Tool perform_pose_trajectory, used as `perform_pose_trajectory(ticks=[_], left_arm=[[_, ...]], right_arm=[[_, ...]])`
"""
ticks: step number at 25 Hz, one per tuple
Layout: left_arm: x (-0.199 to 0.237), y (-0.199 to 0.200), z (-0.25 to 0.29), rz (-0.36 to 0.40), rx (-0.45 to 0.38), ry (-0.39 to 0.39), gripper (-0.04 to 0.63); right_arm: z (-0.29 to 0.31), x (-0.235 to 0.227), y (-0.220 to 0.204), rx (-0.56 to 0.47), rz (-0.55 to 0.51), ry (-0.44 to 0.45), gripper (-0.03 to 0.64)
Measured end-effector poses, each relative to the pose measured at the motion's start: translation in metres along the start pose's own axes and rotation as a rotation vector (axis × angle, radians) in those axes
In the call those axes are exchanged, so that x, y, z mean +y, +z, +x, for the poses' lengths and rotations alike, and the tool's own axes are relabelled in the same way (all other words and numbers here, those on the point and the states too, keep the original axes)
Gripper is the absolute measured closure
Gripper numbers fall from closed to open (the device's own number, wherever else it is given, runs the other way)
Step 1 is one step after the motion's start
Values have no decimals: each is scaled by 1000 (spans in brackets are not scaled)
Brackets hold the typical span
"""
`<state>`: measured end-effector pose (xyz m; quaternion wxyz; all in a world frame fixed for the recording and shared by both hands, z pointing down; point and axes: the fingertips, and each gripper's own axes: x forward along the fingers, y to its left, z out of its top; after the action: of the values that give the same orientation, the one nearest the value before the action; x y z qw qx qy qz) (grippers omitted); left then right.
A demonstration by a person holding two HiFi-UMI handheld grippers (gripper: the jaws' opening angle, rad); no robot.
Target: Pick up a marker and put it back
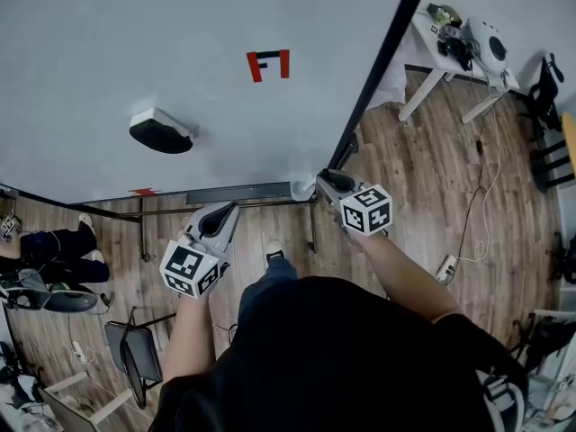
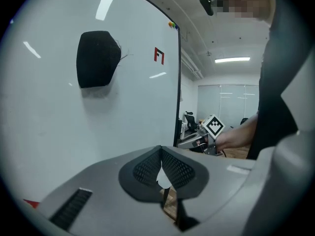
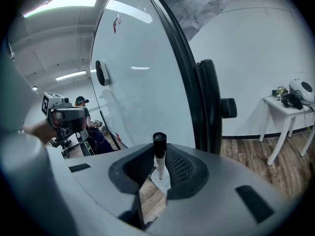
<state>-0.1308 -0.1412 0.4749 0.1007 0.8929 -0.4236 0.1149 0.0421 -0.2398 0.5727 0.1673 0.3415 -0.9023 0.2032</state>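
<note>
While the person stands facing the large white whiteboard (image 1: 180, 43) with its black frame, the right gripper (image 3: 158, 157) has its fingers (image 3: 181, 167) clamped on a slim white marker with a black cap (image 3: 158, 149). The marker stands between the pads with its capped end poking out past the tips. That gripper is held close to the board's right edge, near the right end of the long grey tray (image 1: 238, 193) under the board. The left gripper (image 2: 161, 166) is off to the side, well apart from it, its fingers (image 2: 183, 169) pressed together at the tips with nothing between them. Higher on the board sits a black oblong eraser (image 1: 160, 131), and beyond it a small red mark (image 1: 268, 64). A white desk (image 1: 430, 50) stands on the wooden plank floor (image 1: 423, 178) to the right.
</note>
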Motion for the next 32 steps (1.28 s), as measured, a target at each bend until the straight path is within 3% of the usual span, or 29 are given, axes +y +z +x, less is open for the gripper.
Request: perform_pose_trajectory(ticks=[16, 32], left_arm=[[35, -15, 11, -26, 31, -20, 583], [42, -25, 10, -42, 36, -28, 583]], right_arm=[[59, -19, -48, 94, -18, -30, 554], [72, -18, -78, 145, -12, -38, 554]])
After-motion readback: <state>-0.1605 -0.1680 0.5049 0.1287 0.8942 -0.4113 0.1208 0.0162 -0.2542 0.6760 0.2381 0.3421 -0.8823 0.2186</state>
